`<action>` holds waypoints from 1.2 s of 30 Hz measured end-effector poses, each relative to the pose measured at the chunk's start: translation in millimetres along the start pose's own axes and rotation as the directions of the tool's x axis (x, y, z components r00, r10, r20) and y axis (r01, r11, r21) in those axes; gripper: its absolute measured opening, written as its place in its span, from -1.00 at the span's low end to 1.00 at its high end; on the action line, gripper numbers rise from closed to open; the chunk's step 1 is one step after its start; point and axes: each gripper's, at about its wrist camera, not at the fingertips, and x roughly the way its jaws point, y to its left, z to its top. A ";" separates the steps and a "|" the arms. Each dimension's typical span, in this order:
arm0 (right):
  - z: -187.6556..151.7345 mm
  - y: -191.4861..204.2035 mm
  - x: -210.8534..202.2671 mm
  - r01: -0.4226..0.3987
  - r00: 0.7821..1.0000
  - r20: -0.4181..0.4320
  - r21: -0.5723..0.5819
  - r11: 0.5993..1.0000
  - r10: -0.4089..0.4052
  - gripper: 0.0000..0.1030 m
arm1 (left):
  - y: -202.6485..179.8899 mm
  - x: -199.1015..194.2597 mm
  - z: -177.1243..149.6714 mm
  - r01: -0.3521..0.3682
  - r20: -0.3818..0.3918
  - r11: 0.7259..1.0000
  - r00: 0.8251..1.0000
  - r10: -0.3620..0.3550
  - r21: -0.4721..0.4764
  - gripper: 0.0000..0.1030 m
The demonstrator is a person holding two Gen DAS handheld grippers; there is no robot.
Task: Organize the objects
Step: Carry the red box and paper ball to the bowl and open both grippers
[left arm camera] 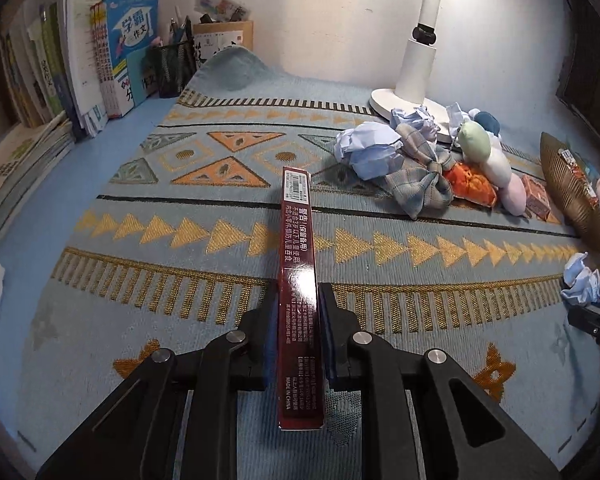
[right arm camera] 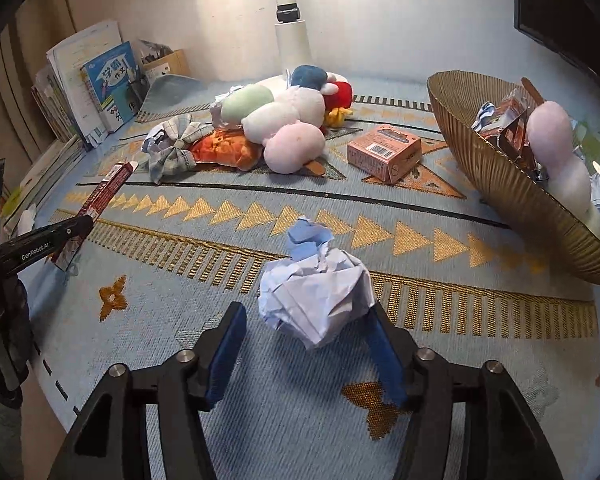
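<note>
A patterned blue-and-gold cloth (right arm camera: 380, 236) is covering the desk under a white lamp (left arm camera: 420, 52), with books (left arm camera: 116, 56) standing along the wall far ahead and to the left of my left gripper (left arm camera: 298, 320). I am clamping that gripper shut on a slim dark-red box (left arm camera: 298, 264), which is standing on edge between the pads and pointing straight ahead, clear of the cloth as far as I can judge.

My right gripper (right arm camera: 304, 320) is hovering with its jaws partly open around a crumpled paper ball (right arm camera: 316, 296). The right pad is touching or nearly touching the ball, while the left pad is standing apart from it, so I am not gripping it. The ribbed gold basket (right arm camera: 500, 168) is waiting ahead and to the right of this gripper, already holding wrappers and a pale plush. Straight ahead and further off, a heap of plush toys (right arm camera: 284, 124), a plaid bow (right arm camera: 172, 148) and a small orange box (right arm camera: 384, 154) are lying on the cloth.

To do this step well, I am judging that the right jaws should centre on the ball before closing, since an off-centre squeeze could push it sideways. Paper crushes easily, so a gentle closing should be enough. The red box probably belongs by the books, and it should stay pinched firmly, as its narrow glossy sides could slip.
</note>
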 end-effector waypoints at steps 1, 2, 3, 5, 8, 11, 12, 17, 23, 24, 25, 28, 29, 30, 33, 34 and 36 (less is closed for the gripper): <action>0.2 1.9 0.8 0.018 1.000 -0.004 -0.005 1.000 -0.018 0.31 | -2.7 0.0 -0.4 -0.011 0.001 1.000 1.000 0.011 0.014 -0.66; 0.2 3.2 1.5 0.027 1.000 -0.007 -0.011 1.000 -0.027 0.32 | -5.1 0.2 -0.6 -0.014 0.001 1.000 1.000 0.014 0.028 -0.54; 0.3 3.8 1.6 0.028 1.000 -0.008 -0.015 0.999 -0.029 0.32 | -7.4 0.4 -0.5 -0.011 0.000 0.999 1.000 0.011 0.043 -0.45; 0.5 1.3 1.0 0.016 1.000 -0.006 -0.003 1.000 -0.016 0.32 | -7.3 1.1 -0.2 -0.012 -0.003 0.999 1.000 0.012 0.041 -0.34; 1.9 -9.1 -1.2 -0.018 1.000 0.003 0.050 0.999 0.018 0.32 | -4.7 1.6 0.3 -0.023 -0.001 0.999 1.000 0.023 0.027 -0.36; 4.6 -16.3 -3.0 -0.026 1.000 0.014 0.094 0.995 0.025 0.28 | -10.6 1.2 -0.4 -0.034 0.011 0.998 0.999 0.033 0.058 -0.70; 5.1 -15.3 -4.4 -0.020 1.000 0.024 0.091 0.996 0.018 0.17 | -13.8 0.7 -1.1 -0.047 0.016 0.996 0.999 0.046 0.074 -0.70; 1.0 0.1 -17.0 -0.026 0.996 0.091 0.015 1.000 0.024 -0.07 | -15.0 -4.9 -1.0 -0.059 0.037 0.995 0.998 0.056 0.081 -0.71; 2.0 -21.5 -32.7 -0.156 0.985 0.099 0.125 0.980 0.145 -0.06 | -52.2 -43.9 21.5 0.040 0.085 0.988 0.995 -0.053 0.148 -0.71; 3.4 -27.8 -42.1 -0.184 0.979 0.118 0.149 0.971 0.167 -0.06 | -64.0 -50.8 30.1 0.072 0.095 0.984 0.992 -0.088 0.160 -0.71; 6.8 -34.3 -55.8 -0.179 0.977 0.146 0.165 0.970 0.156 -0.06 | -76.5 -56.4 39.9 0.119 0.099 0.978 0.986 -0.137 0.170 -0.71; 24.1 -64.0 -101.2 -0.086 0.972 0.233 0.215 0.973 0.034 -0.06 | -126.1 -65.5 71.7 0.245 0.099 0.951 0.959 -0.267 0.189 -0.71; 30.4 -78.2 -115.2 -0.052 0.966 0.257 0.247 0.968 -0.014 -0.06 | -145.6 -66.0 82.7 0.289 0.096 0.937 0.945 -0.312 0.196 -0.71; 36.2 -93.7 -126.9 -0.011 0.960 0.271 0.287 0.958 -0.070 -0.06 | -166.4 -66.0 91.5 0.325 0.093 0.923 0.932 -0.349 0.204 -0.71; 52.5 -142.0 -145.8 0.130 0.935 0.253 0.402 0.906 -0.246 -0.06 | -228.6 -57.8 114.1 0.386 0.083 0.889 0.906 -0.415 0.246 -0.71; 56.5 -158.2 -148.3 0.155 0.931 0.236 0.437 0.886 -0.280 -0.06 | -248.0 -52.6 119.5 0.400 0.070 0.880 0.900 -0.429 0.256 -0.71; 61.6 -185.6 -148.4 0.148 0.932 0.221 0.493 0.857 -0.288 -0.06 | -282.1 -41.4 127.8 0.424 0.050 0.864 0.890 -0.453 0.273 -0.71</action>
